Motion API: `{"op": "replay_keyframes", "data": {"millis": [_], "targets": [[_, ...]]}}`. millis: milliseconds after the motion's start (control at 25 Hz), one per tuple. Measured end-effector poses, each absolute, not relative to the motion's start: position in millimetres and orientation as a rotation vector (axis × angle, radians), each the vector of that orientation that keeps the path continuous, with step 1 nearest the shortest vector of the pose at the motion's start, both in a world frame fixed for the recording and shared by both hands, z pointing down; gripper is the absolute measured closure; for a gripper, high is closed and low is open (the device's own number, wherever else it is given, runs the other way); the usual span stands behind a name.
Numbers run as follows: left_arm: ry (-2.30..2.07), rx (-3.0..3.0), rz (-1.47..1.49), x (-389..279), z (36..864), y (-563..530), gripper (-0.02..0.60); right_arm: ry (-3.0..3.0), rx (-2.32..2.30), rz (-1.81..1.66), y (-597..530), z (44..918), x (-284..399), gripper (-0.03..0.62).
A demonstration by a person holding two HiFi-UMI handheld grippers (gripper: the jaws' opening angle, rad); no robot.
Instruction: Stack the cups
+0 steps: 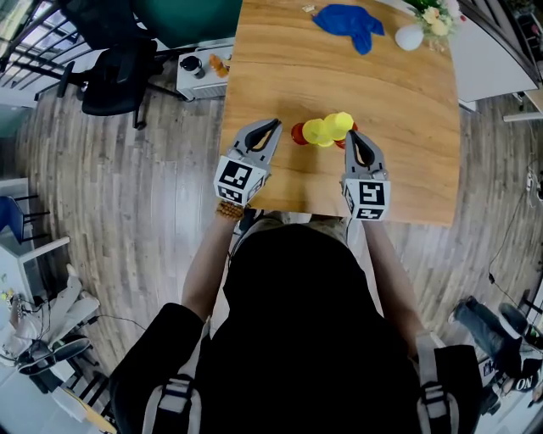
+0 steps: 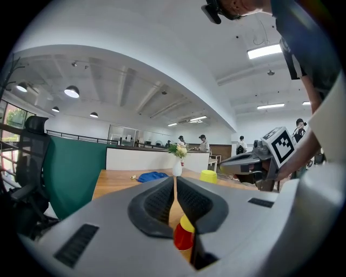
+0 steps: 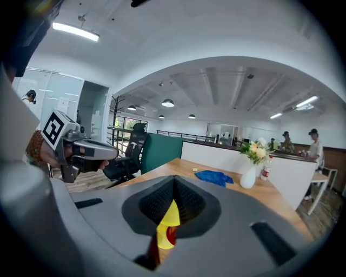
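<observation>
Cups (image 1: 324, 131), yellow and red, sit bunched together on the near half of the wooden table (image 1: 399, 110) in the head view, at the person's 12 o'clock. A red cup (image 1: 298, 134) marks the bunch's 9 o'clock edge, and yellow ones fill the middle and the 1 o'clock side. The left gripper (image 1: 274, 125) lies at the bunch's 9 o'clock with its tips pressed together, near the red cup but apart from it. The right gripper (image 1: 350, 136) comes in at 4 o'clock, tips likewise together, just beside the cups; whether it touches them cannot be told. At the table's far end a blue cloth (image 1: 348, 21) lies at 12 o'clock and a white vase (image 1: 409, 36) of flowers at 1 o'clock. An office chair (image 1: 114, 76) stands on the floor at 10 o'clock.

In the left gripper view the jaws are closed to a thin slit and grip nothing. Through the opening under the tips, at 6 o'clock, the red cup shows with yellow above it. A yellow cup (image 2: 208, 175) stands at 2 o'clock, with the right gripper beyond it at 3 o'clock.

In the right gripper view the jaws meet at the tips. Yellow and a little red show through the opening at 6 o'clock. The left gripper is at 9 o'clock, the cloth and vase at 2 o'clock.
</observation>
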State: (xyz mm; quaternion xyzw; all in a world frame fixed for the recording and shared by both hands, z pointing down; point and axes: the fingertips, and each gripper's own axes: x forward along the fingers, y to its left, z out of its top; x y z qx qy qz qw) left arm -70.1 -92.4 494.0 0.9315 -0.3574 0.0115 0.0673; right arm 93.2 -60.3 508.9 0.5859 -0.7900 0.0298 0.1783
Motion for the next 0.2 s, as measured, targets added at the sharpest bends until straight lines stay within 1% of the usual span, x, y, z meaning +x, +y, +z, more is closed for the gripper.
{"op": "replay_keyframes", "data": {"millis": [200], "targets": [[-1.046,2.728,0.089,-67.5,515.5,-87.1,0.546,-2.202,1.698,0.184,-60.1,522.3,109.0,0.589]]}}
